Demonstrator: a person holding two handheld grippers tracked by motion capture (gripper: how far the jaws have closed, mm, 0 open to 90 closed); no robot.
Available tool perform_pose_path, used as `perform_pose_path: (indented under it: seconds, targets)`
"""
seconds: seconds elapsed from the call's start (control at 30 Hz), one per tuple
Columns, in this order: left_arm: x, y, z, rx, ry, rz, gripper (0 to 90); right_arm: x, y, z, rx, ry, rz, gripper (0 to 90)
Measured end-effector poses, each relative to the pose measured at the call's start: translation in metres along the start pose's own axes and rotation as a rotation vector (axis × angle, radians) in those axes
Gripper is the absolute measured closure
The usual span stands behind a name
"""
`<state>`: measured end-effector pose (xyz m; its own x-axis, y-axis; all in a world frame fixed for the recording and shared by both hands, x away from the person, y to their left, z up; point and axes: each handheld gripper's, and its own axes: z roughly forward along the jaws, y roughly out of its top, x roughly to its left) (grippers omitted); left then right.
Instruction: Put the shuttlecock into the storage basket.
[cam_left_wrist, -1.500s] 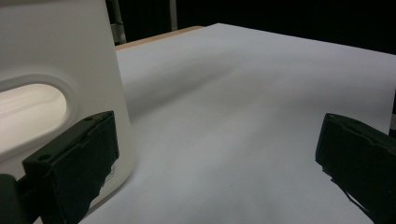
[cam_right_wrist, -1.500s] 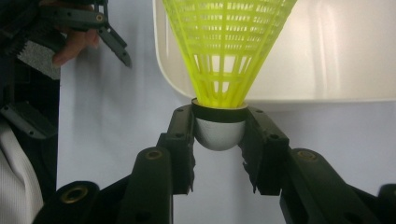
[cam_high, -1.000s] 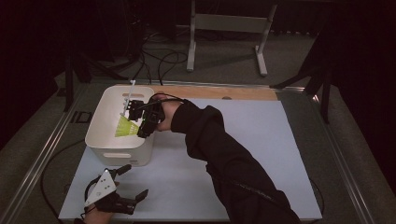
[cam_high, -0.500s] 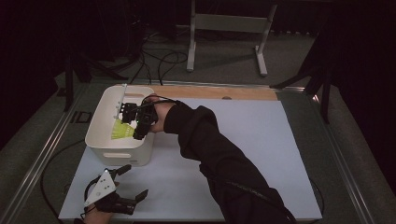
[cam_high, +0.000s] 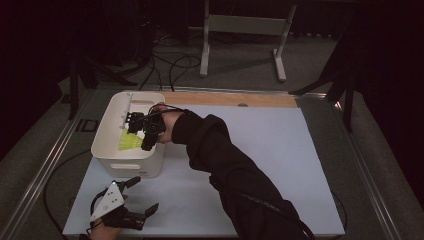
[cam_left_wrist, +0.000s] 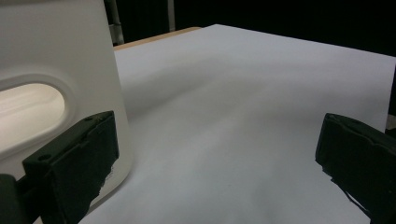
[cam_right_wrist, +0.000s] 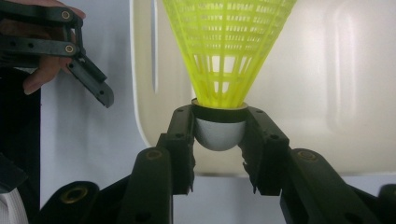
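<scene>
The right gripper (cam_high: 142, 131) hung over the white bin (cam_high: 111, 125) with its 2 jaws clamped on the grey rounded cap of a yellow shuttlecock (cam_right_wrist: 227, 51), whose mesh skirt fanned away from the jaws toward the bin's pale inside. From above, the shuttlecock (cam_high: 128, 141) sat within the bin's rim, so the carry looked nearly done; what seemed left was to lower it the last bit, let go and draw the hand back. The left gripper (cam_high: 131, 205) rested near the front edge of the white table sheet (cam_high: 280, 160), just in front of the bin, its jaws spread wide with nothing between them; its own view showed the bin's side wall and oval handle slot (cam_left_wrist: 29, 109) close at one jaw. Whether the skirt already touched the bin's floor could not be told, because the right hand and gripper covered much of it from above. The bin's floor under the gripper was hidden too, and the dark surroundings gave little detail beyond the table.
</scene>
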<state>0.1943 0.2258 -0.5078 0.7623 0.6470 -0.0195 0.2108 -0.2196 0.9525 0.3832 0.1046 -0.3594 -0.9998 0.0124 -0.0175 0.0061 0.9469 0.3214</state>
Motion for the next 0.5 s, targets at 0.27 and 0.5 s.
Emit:
perform_pose_path:
  seconds: [0.27,0.5]
  targets:
    - [0.0004,-0.0002,-0.0007,-0.002,0.001,0.001,0.0,-0.0072,-0.0017,0.0067,0.017,0.008,0.06,65.2]
    - [0.0006,-0.0004,-0.0002,0.001,0.0,-0.001,0.0,-0.0089,-0.0021,0.0047,0.001,-0.007,0.072,64.5]
